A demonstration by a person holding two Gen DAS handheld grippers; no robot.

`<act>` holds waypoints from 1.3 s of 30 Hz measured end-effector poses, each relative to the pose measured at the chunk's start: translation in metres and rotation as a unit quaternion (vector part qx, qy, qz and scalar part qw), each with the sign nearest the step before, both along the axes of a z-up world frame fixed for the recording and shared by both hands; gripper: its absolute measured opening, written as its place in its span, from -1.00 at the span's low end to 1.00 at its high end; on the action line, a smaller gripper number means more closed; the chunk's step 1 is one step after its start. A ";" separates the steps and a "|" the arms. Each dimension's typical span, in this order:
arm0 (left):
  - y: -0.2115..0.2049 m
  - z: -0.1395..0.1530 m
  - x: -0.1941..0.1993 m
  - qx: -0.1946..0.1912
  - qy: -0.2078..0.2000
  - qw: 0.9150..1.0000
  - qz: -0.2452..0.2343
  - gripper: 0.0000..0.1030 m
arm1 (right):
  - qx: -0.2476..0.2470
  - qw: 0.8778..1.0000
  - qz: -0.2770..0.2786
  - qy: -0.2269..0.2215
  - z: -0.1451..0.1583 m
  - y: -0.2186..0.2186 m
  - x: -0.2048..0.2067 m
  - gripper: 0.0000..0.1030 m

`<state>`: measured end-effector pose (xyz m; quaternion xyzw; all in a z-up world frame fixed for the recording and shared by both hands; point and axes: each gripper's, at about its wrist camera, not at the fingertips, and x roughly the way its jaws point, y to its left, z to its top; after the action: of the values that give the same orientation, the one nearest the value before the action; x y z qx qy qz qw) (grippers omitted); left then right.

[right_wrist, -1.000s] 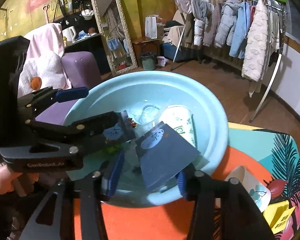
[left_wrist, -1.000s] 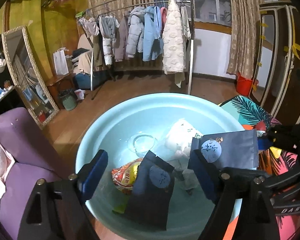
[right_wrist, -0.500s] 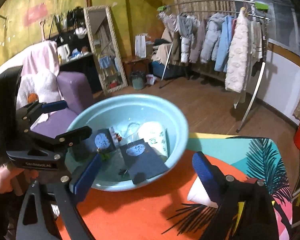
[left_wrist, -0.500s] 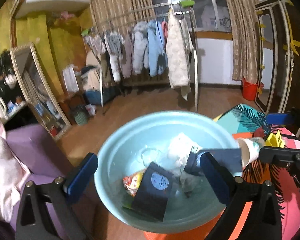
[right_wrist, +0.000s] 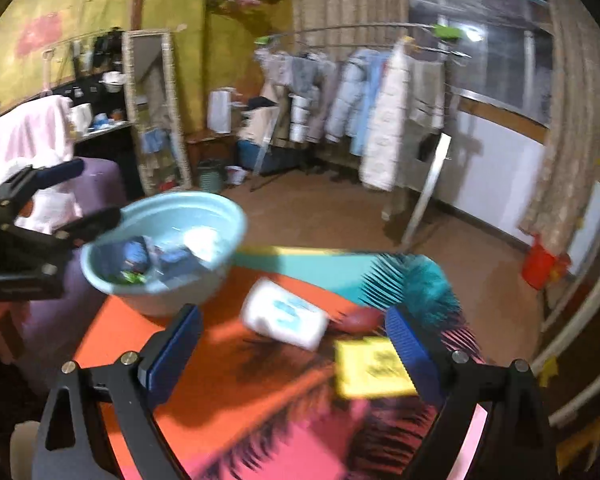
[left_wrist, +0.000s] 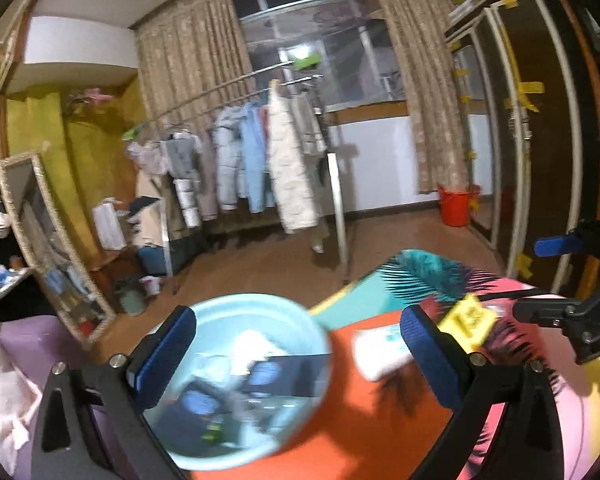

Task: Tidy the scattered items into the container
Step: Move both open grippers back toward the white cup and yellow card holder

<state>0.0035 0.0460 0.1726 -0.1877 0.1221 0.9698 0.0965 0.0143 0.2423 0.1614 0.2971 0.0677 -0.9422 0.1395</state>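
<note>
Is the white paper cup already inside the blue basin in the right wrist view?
No: the white cup lies on the tablecloth, outside the basin.

The right tool [right_wrist: 294,350] stands wide open and empty over the colourful bench [right_wrist: 236,392]. A white packet [right_wrist: 284,314] and yellow card [right_wrist: 370,368] lie near each other; the light-blue basin [right_wrist: 204,276], holding blurred items, sits at the bench's far-left edge.

**What You Cannot Make Out**

Motion blur smears the items in your basin [left_wrist: 256,380]; none can be identified. The yellow card's [right_wrist: 374,366] print is unreadable, its 3 o'clock edge hidden behind a finger. The white pack's [right_wrist: 286,316] label is illegible.
</note>
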 end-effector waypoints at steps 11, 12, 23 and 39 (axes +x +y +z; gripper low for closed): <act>0.066 -0.065 -0.007 0.010 -0.048 0.998 -0.032 1.00 | -0.001 0.998 -0.045 -0.047 -0.059 0.078 0.012 0.87; 0.068 -0.070 -0.009 0.010 -0.053 0.998 -0.031 1.00 | -0.003 0.998 -0.044 -0.051 -0.065 0.075 0.009 0.87; 0.067 -0.109 -0.036 0.013 -0.099 0.995 -0.029 1.00 | -0.040 0.994 -0.039 -0.097 -0.114 0.063 -0.052 0.87; 0.062 -0.118 -0.050 0.006 -0.119 0.992 -0.042 1.00 | -0.020 0.991 -0.054 -0.119 -0.141 0.061 -0.091 0.87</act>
<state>-0.0467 0.1081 0.0545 -0.2956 0.1120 0.9365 0.1517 -0.0767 0.3032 0.0202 0.4075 0.0152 -0.9074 0.1016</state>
